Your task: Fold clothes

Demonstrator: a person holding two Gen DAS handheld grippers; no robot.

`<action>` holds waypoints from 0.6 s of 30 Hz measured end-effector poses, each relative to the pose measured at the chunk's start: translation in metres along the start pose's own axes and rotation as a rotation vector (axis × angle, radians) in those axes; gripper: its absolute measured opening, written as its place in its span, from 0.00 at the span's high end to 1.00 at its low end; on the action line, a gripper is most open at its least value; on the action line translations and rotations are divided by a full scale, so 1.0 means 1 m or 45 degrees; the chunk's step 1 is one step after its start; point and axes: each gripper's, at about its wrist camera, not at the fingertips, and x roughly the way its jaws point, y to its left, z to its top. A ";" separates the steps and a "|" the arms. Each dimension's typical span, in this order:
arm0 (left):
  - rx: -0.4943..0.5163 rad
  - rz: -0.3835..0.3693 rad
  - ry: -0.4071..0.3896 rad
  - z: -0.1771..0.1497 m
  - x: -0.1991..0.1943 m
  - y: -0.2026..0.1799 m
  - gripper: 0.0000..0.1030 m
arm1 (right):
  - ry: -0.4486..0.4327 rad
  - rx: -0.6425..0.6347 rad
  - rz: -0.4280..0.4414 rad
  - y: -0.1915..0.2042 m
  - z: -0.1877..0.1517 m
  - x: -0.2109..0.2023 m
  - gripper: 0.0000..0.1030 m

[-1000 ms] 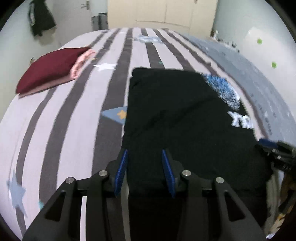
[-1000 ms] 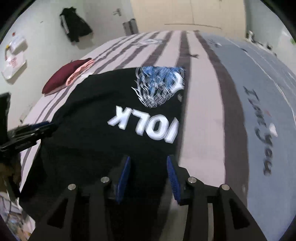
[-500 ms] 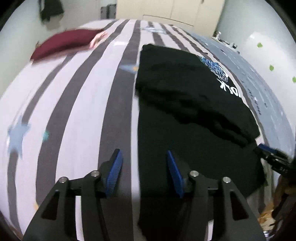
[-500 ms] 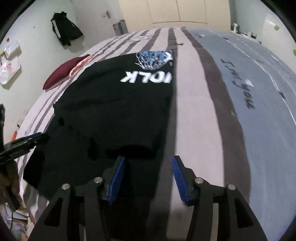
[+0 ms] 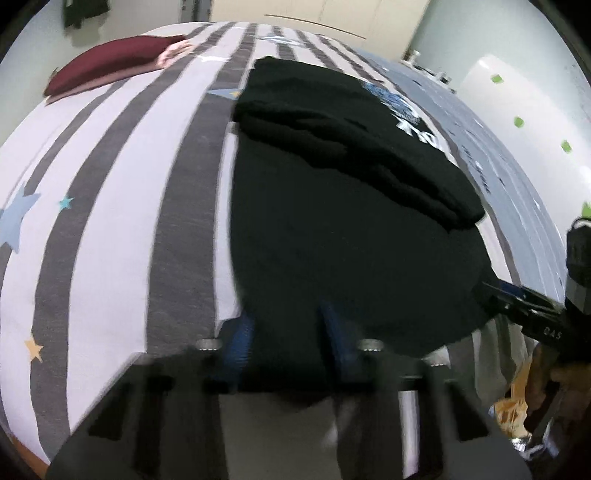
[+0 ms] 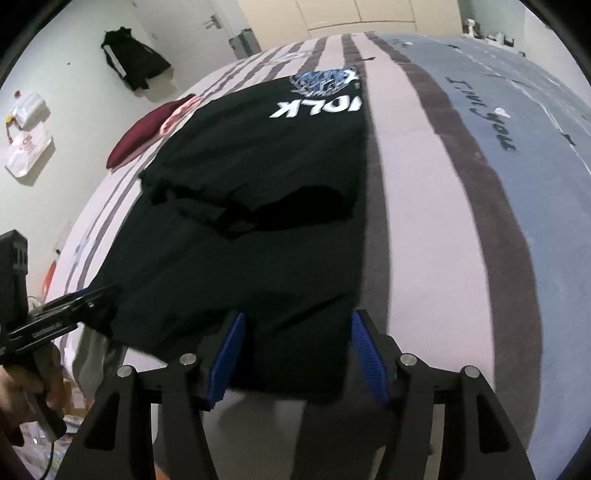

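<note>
The black cotton T-shirt with white lettering (image 6: pixel 258 206) now lies farther off on the striped bedsheet (image 6: pixel 406 184), both grippers having drawn back to its near hem; the next fold probably starts there. The left gripper (image 5: pixel 284 332) is closing over the hem, though blur hides contact; the right gripper (image 6: pixel 295 354) is opening, hem between its blue pads (image 6: pixel 229 354), unpinched.

Striped bedsheet (image 6: pixel 413 192) with star prints, grey-blue blanket (image 6: pixel 517 155) along one side. Maroon cushion (image 5: pixel 107 62) near the far edge. Black jacket (image 6: pixel 133 62) hanging on wall, white bags (image 6: pixel 27 147) below it, wardrobe (image 6: pixel 351 14) behind.
</note>
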 end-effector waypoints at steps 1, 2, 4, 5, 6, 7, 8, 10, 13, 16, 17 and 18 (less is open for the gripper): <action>0.016 0.003 -0.003 0.000 0.000 -0.003 0.86 | -0.004 -0.013 0.023 0.002 -0.001 0.000 0.53; 0.020 0.006 -0.008 0.001 -0.001 -0.005 0.88 | -0.002 -0.026 0.036 0.003 -0.001 -0.001 0.69; 0.014 0.011 -0.020 0.003 -0.004 -0.007 0.90 | 0.006 -0.054 0.033 0.006 -0.001 -0.001 0.77; 0.003 0.012 -0.027 0.004 -0.007 -0.006 0.90 | 0.010 -0.065 0.032 0.007 -0.001 -0.001 0.83; -0.018 0.009 -0.035 0.004 -0.012 -0.005 0.91 | 0.012 -0.058 0.033 0.006 -0.001 -0.001 0.84; -0.040 0.002 -0.046 0.004 -0.018 -0.004 0.91 | 0.016 -0.053 0.025 0.006 0.000 -0.003 0.86; -0.058 -0.008 -0.061 0.009 -0.026 -0.002 0.92 | 0.018 -0.048 0.019 0.007 0.000 -0.005 0.88; -0.078 -0.029 -0.097 0.017 -0.042 -0.004 0.92 | -0.004 -0.038 0.022 0.010 0.005 -0.018 0.89; -0.078 -0.057 -0.149 0.033 -0.069 -0.006 0.92 | -0.049 -0.025 0.023 0.015 0.016 -0.041 0.91; -0.050 -0.064 -0.196 0.060 -0.086 -0.009 0.92 | -0.106 -0.015 0.021 0.021 0.034 -0.063 0.92; -0.049 -0.063 -0.210 0.072 -0.089 -0.009 0.92 | -0.122 -0.014 0.019 0.022 0.041 -0.069 0.92; -0.049 -0.066 -0.224 0.084 -0.091 -0.009 0.92 | -0.137 -0.009 0.023 0.022 0.052 -0.072 0.92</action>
